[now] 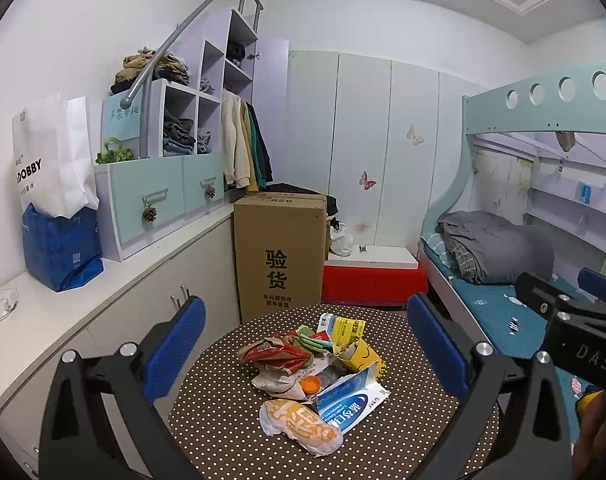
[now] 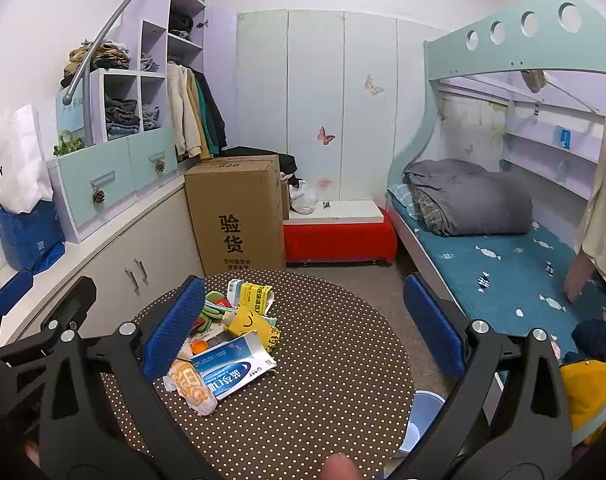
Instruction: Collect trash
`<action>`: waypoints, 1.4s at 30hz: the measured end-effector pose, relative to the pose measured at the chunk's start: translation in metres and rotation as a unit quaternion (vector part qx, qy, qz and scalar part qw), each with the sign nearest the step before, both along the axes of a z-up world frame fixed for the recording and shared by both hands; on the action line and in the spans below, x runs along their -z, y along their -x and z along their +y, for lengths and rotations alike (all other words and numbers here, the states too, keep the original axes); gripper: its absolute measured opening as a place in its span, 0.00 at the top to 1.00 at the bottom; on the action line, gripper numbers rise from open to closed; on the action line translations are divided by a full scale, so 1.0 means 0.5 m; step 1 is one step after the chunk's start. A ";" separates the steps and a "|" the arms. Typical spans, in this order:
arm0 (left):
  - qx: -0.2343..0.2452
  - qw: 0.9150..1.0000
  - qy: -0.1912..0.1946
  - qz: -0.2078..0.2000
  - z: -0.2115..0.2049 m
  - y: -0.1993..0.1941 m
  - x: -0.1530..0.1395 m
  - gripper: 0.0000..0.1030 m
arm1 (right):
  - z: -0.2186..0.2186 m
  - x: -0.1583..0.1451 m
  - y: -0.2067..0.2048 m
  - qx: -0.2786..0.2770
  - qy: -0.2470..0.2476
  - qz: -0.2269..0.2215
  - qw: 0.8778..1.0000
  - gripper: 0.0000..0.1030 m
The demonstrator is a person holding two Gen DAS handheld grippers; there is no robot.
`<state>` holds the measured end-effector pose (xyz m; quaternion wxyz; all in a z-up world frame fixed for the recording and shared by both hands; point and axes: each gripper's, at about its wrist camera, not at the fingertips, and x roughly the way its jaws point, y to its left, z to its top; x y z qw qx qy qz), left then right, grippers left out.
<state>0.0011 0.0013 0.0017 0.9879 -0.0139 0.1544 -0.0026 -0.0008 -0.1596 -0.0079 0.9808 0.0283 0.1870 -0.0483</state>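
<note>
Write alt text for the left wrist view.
A pile of trash, including a blue-and-white box and an orange-printed wrapper, lies on a round polka-dot table between the open jaws of the left gripper. Behind are a cardboard box and a bunk bed.

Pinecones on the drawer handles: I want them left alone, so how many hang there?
2: one pinecone on the left drawer, the other pinecone on the right drawer.

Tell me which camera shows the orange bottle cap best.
The left wrist view: the orange bottle cap lies in plain sight amid the trash. In the right wrist view the cap is partly hidden behind that gripper's left finger.
</note>
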 end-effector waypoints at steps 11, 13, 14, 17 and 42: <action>-0.001 1.000 0.001 0.000 0.002 0.000 0.001 0.04 | 0.006 -0.002 -0.003 -0.006 0.004 0.002 1.000 0.06; -0.002 1.000 0.003 0.002 0.007 -0.003 0.002 0.04 | 0.009 -0.001 -0.005 -0.008 0.007 0.003 1.000 0.06; -0.002 1.000 0.004 0.003 0.011 -0.003 0.002 0.04 | 0.010 -0.001 -0.007 -0.009 0.008 0.004 1.000 0.06; -0.004 1.000 0.005 0.006 0.020 -0.007 0.006 0.04 | 0.015 0.000 -0.011 -0.012 0.010 0.006 1.000 0.06; -0.022 0.998 0.007 0.055 0.072 -0.060 0.096 0.04 | 0.029 0.072 -0.081 -0.013 0.011 0.060 0.998 0.06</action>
